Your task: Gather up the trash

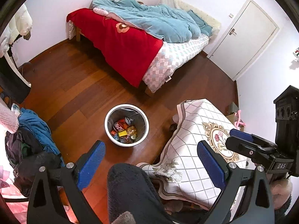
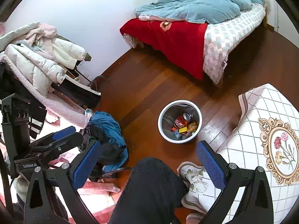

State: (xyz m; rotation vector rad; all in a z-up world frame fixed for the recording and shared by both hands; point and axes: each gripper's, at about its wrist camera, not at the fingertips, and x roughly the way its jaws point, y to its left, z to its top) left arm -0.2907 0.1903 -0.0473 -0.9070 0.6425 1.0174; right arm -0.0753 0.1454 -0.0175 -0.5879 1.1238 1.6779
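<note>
Below, a white bin (image 1: 126,125) of trash (image 1: 124,128) stands on the floor (image 1: 74,93), well apart from left gripper (image 1: 151,166) and right gripper (image 2: 149,162), both spread wide, empty.

My left wrist camera looks down from high over the floor, past its own claw (image 1: 151,164). The right wrist camera does likewise from further left. Both share the trash bin (image 1: 126,125) (image 2: 179,121), the bed (image 1: 130,43) (image 2: 186,37) beyond it, and the cloth-covered surface (image 1: 196,149) (image 2: 261,140) at right.
</note>
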